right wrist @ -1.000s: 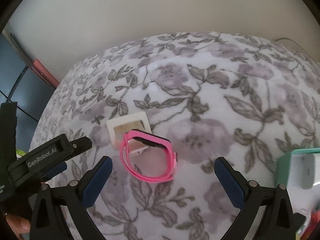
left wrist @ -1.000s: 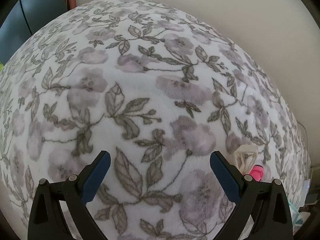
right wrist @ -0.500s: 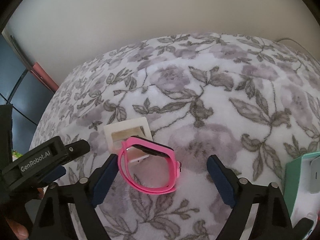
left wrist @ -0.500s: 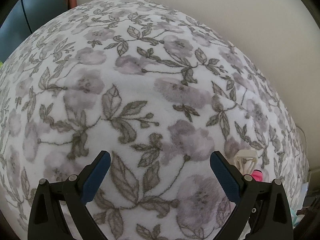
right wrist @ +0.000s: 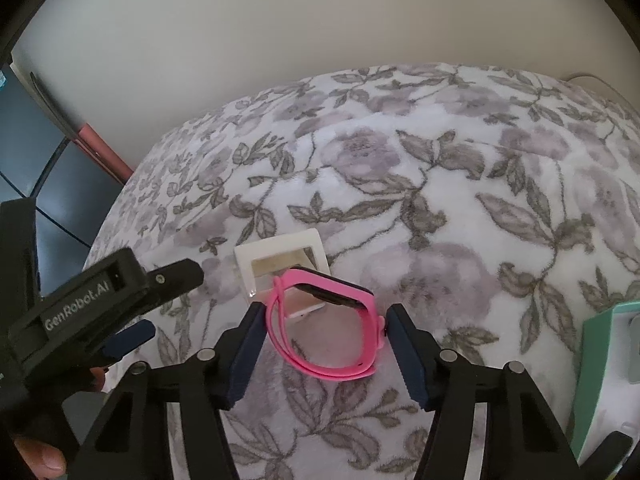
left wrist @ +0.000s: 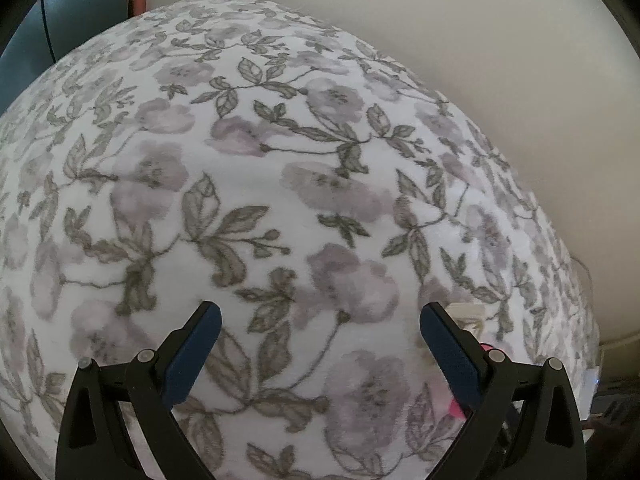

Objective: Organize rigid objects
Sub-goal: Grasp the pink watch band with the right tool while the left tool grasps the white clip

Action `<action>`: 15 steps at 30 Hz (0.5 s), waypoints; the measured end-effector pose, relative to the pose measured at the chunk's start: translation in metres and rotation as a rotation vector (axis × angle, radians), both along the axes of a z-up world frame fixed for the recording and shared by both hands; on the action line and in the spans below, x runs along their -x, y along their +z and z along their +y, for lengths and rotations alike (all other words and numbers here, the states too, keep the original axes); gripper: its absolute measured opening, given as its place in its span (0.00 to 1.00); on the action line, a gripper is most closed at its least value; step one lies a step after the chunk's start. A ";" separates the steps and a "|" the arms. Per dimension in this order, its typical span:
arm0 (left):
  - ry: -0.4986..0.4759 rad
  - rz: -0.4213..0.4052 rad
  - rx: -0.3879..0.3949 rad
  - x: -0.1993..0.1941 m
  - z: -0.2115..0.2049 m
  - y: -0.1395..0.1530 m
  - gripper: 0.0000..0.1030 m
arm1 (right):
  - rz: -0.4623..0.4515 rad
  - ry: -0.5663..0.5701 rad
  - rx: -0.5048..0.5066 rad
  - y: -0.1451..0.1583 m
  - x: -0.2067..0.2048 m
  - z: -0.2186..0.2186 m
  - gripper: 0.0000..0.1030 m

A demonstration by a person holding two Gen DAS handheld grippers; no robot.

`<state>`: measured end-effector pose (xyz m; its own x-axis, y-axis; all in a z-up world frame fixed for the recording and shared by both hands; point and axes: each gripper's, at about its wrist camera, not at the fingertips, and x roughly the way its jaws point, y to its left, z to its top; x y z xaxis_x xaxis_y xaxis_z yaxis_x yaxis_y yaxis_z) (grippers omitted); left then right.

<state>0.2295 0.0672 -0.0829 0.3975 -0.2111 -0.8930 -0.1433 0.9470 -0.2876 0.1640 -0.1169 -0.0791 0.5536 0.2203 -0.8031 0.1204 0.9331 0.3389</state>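
From the left wrist, the left gripper (left wrist: 320, 324) is held spread wide above the floral blanket (left wrist: 280, 184), nothing between its fingers. From the right wrist, the right gripper (right wrist: 326, 324) is seen closed in around the pink watch (right wrist: 326, 326), which lies on the blanket against a white frame (right wrist: 280, 258); firm contact cannot be told, and a teal box (right wrist: 596, 376) sits at the right edge.

Pink smartwatch (right wrist: 326, 326) — band closed in loop, dark screen facing up and away, stood on edge on floral fleece blanket (right wrist: 440, 220). Far side of loop overlaps near edge of white square frame (right wrist: 280, 258), which is laid flat on blanket. Mint-green box (right wrist: 600, 376) seen at right border, well apart from watch, partly cut off — contents cannot be told.
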 end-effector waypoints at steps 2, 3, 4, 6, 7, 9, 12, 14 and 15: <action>-0.009 -0.003 0.023 0.001 -0.002 0.000 0.97 | 0.002 -0.002 -0.011 0.000 0.001 -0.003 0.62; -0.013 -0.005 0.032 0.001 -0.003 0.001 0.97 | 0.006 -0.007 -0.019 -0.001 0.001 -0.005 0.62; -0.021 -0.010 0.048 0.001 -0.004 0.001 0.97 | 0.008 -0.012 -0.024 0.000 0.002 -0.007 0.62; -0.028 -0.016 0.065 0.001 -0.007 0.003 0.97 | 0.011 -0.021 -0.020 0.000 0.003 -0.011 0.62; -0.034 -0.023 0.076 0.001 -0.009 0.004 0.97 | 0.013 -0.025 -0.016 0.000 0.003 -0.013 0.62; -0.043 -0.035 0.083 0.002 -0.012 0.007 0.97 | 0.018 -0.031 -0.016 0.000 0.004 -0.016 0.62; -0.071 -0.052 0.087 0.002 -0.022 0.011 0.97 | 0.020 -0.035 -0.030 -0.001 0.004 -0.020 0.62; -0.099 -0.061 0.090 0.002 -0.032 0.014 0.97 | 0.021 -0.031 -0.027 -0.001 0.005 -0.020 0.62; -0.116 -0.062 0.092 0.002 -0.038 0.015 0.97 | 0.021 -0.029 -0.026 -0.002 0.005 -0.019 0.62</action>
<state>0.2280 0.0297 -0.0680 0.4197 -0.3387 -0.8421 -0.0134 0.9254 -0.3788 0.1592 -0.1363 -0.0806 0.5432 0.2251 -0.8089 0.1545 0.9202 0.3598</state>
